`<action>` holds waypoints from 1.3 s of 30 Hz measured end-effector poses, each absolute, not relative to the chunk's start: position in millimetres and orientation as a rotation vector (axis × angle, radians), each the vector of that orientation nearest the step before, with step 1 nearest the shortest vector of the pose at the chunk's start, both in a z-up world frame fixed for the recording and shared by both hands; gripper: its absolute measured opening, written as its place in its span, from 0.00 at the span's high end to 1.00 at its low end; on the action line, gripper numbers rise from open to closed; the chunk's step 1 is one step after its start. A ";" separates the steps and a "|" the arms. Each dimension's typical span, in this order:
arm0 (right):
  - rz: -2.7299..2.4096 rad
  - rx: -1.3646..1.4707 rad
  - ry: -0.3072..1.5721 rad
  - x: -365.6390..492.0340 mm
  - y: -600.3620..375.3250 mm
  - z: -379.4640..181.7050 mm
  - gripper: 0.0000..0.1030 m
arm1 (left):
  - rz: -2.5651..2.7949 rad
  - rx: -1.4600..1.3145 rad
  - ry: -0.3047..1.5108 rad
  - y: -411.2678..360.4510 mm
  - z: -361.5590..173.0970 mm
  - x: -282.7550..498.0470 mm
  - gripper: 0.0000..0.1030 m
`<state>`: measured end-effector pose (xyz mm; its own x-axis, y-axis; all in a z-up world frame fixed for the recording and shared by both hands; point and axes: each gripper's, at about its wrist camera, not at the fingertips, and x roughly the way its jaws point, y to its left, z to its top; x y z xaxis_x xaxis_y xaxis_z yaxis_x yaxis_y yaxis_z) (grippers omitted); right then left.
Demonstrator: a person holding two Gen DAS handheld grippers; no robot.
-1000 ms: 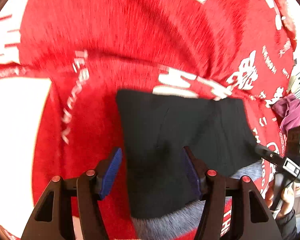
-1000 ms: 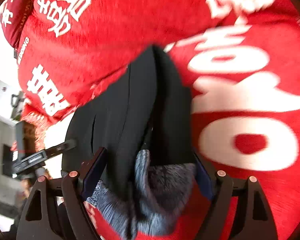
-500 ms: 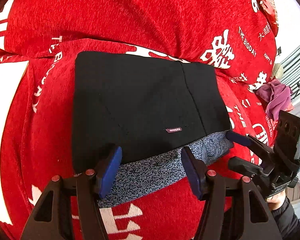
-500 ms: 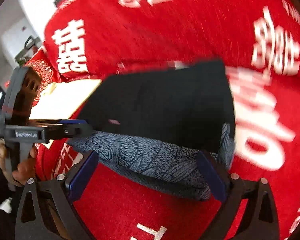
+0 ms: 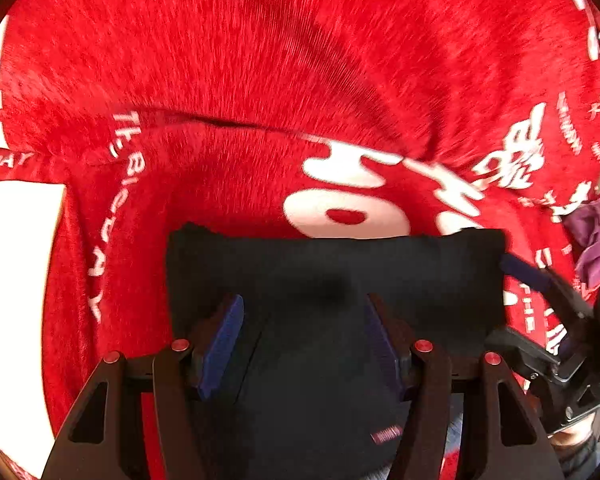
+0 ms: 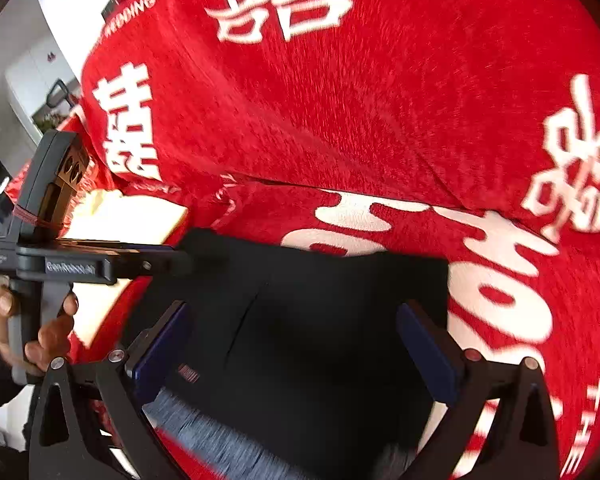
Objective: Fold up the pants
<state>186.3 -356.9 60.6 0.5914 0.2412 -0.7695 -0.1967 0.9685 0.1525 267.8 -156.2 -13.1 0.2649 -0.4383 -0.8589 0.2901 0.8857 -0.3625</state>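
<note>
One folded pair of pants, two claws over it.

I count one pair of black pants (image 5: pixel 340 280), folded flat on a red blanket (image 5: pixel 260 80) with white lettering, a grey patterned layer (image 6: pixel 204 432) showing at its near edge. A purple cloth (image 5: pixel 596 240) lies far right of my left claw (image 5: pixel 302 336). My left claw hangs spread wide above the pants, gripping nothing; my right claw (image 6: pixel 296 344) is likewise released, fingers straddling the fabric.

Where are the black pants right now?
The folded black pants lie flat on the red blanket, low and central in both views, under the open left gripper and right gripper.
</note>
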 end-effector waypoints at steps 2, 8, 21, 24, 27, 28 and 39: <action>0.250 0.053 0.950 203.8 -358.3 47.6 0.01 | -0.487 -0.149 1.229 -158.7 -25.4 274.2 0.39; 0.198 0.069 1.092 224.9 -372.8 5.3 0.01 | -0.497 -0.177 1.231 -158.3 -35.2 275.4 0.39; 0.115 -0.049 0.948 92.3 -321.6 39.8 0.00 | -0.339 0.061 1.089 -148.8 -20.4 154.0 0.00; 0.063 -0.137 0.993 92.2 -313.2 12.7 0.01 | -0.346 0.007 1.106 -145.7 -27.5 155.9 0.00; 0.031 -0.205 1.005 89.2 -303.7 16.8 0.00 | -0.324 0.001 1.079 -138.8 -8.9 144.8 0.00; 0.028 -0.191 1.001 84.5 -302.9 24.5 0.00 | -0.323 0.004 1.051 -137.4 0.0 137.0 0.00; -0.148 -0.067 1.013 43.8 -303.3 43.1 0.00 | -0.326 0.034 0.989 -128.3 22.0 82.1 0.00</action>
<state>43.8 -303.3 43.1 0.5205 -0.1541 -0.8399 0.0923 0.9880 -0.1240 82.1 -128.3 22.0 0.5054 -0.2550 -0.8243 0.2853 0.9510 -0.1193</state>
